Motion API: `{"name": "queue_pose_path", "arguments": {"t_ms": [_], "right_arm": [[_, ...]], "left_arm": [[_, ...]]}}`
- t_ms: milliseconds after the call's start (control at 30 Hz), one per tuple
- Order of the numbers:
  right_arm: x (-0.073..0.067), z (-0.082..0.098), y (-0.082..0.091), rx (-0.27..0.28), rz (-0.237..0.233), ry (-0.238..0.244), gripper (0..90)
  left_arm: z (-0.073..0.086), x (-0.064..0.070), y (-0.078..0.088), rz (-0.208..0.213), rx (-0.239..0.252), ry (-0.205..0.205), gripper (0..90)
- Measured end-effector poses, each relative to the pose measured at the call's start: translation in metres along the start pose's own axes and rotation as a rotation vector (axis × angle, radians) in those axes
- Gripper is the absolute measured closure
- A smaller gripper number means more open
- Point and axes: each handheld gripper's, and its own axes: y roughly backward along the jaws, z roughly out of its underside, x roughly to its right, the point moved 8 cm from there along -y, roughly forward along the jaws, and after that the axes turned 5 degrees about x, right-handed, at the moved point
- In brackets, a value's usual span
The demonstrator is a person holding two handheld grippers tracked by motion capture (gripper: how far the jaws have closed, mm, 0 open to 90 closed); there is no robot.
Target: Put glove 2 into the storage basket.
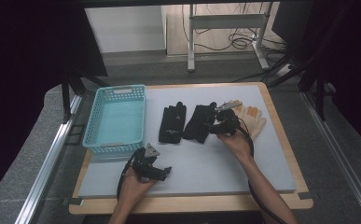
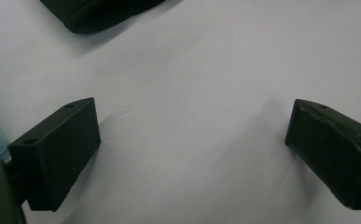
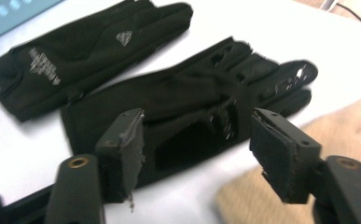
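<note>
Two black gloves lie side by side on the white mat (image 1: 206, 168), the left black glove (image 1: 172, 122) next to the right black glove (image 1: 197, 122). A beige glove (image 1: 253, 120) lies to their right. My right gripper (image 1: 213, 126) hovers at the right black glove's right edge. In the right gripper view its jaws (image 3: 197, 144) stand apart over that glove (image 3: 187, 98) without pressing on it; the beige glove (image 3: 355, 121) is beside them. My left gripper (image 1: 165, 171) rests near the front of the mat, open (image 2: 192, 140) over bare mat, with a black glove's edge (image 2: 99, 11) beyond it.
A light blue plastic basket (image 1: 122, 89) stands at the mat's left, beside the gloves; its corner (image 3: 10, 9) is in the right gripper view. The mat lies on a wooden board. Desk legs and cables stand on the floor beyond the table.
</note>
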Motion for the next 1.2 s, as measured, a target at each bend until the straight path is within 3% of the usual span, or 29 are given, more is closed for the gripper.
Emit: {"name": "queue_pose_path", "arguments": {"t_ms": [167,267,333,400,567,633,733,867,900,933,1067,1200], "right_arm": [[0.004,-0.011,-0.014,0.001,0.003,-0.012,38.6],[0.005,-0.013,-0.025,-0.02,0.016,-0.023,34.9],[0.007,-0.011,-0.033,-0.04,0.024,-0.038,30.9],[0.009,-0.008,-0.045,-0.055,0.023,-0.092,25.4],[0.014,0.001,-0.056,-0.111,0.066,-0.08,25.4],[0.015,0.004,-0.06,-0.127,0.058,-0.086,26.1],[0.014,0.006,-0.061,-0.136,0.048,-0.08,34.9],[0.008,0.007,-0.061,-0.121,0.006,-0.074,58.0],[0.008,0.007,-0.061,-0.121,0.006,-0.074,58.0],[0.008,0.008,-0.06,-0.118,-0.014,-0.084,72.1],[0.007,0.009,-0.06,-0.106,-0.046,-0.099,80.0],[0.005,0.007,-0.059,-0.096,-0.034,-0.06,81.5]], "left_arm": [[0.0,0.0,0.0,0.0,0.002,0.002,3.5],[0.0,0.0,0.0,0.0,0.001,0.001,3.5],[0.0,0.0,0.0,-0.001,0.001,0.004,3.5],[0.0,0.0,0.0,0.001,0.002,0.002,3.4],[0.0,0.0,0.0,0.001,0.003,0.003,3.4],[0.0,0.0,0.0,0.001,0.003,0.003,3.4],[0.0,0.0,0.0,0.001,0.003,0.003,3.4],[0.0,0.001,0.0,0.0,0.005,0.008,3.4],[0.0,0.001,0.0,-0.001,0.004,0.007,3.4],[0.0,0.001,0.0,-0.001,0.004,0.007,3.5],[0.0,0.0,0.0,-0.001,0.004,0.005,3.4],[0.0,0.001,0.0,-0.001,0.004,0.007,3.5]]}}
